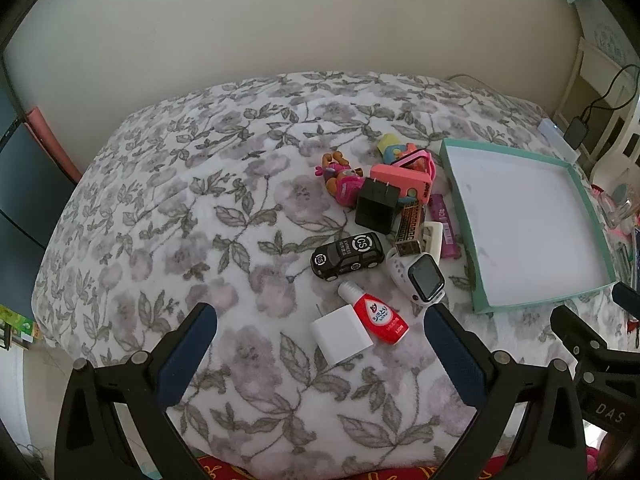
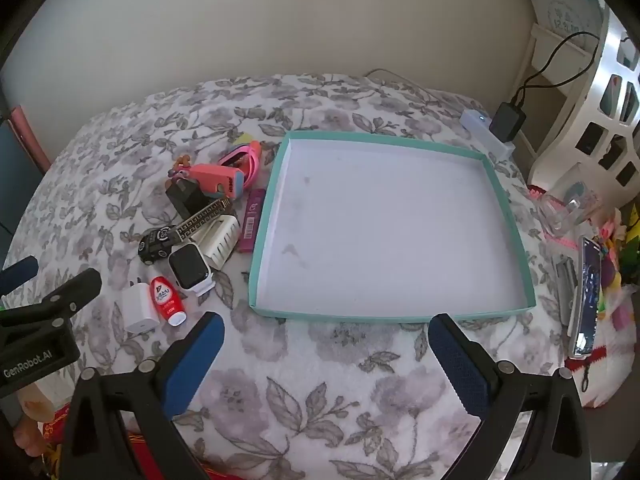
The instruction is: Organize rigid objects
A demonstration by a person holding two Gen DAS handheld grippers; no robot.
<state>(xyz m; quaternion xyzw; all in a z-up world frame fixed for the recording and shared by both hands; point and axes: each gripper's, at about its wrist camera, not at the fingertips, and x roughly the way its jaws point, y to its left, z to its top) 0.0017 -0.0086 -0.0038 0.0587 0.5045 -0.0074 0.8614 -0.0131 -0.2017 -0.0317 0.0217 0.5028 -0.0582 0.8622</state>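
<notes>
A: So, nothing was picked yet. Left gripper (image 1: 320, 322) hung over the floral blanket (image 1: 168, 208), jaws spread wide, empty. Right gripper (image 2: 326, 334) likewise released, nothing between its pads, sitting low centre of its view just below the teal tray (image 2: 404, 316).

B: Where did the clutter lie?

A: Centre-right of the left view, heaped just left of the tray. Nearest the left gripper: white charger (image 1: 340, 334) touching the red bottle (image 1: 378, 318). Above those, black toy car (image 1: 346, 256) and the smartwatch (image 1: 426, 276). Further up, black plug block (image 1: 376, 206), a gold-patterned strap (image 1: 410, 226), a pink case (image 1: 402, 178) and a small pink figure (image 1: 340, 178), stacked and overlapping. A purple stick (image 1: 446, 224) lay beside the tray wall.

B: Tray contents?

A: Bare white floor, faint smudges only. Judged: opening step, sorting not begun.

B: Next move?

A: Probably the left gripper onto the charger or bottle; both sat free at the pile's lower edge. Would need a short reach forward, jaws squared across the charger's flat sides, then a carry rightward over the tray rim. Risk: soft blanket letting the piece tip, and the bottle being nudged since they touch.
</notes>
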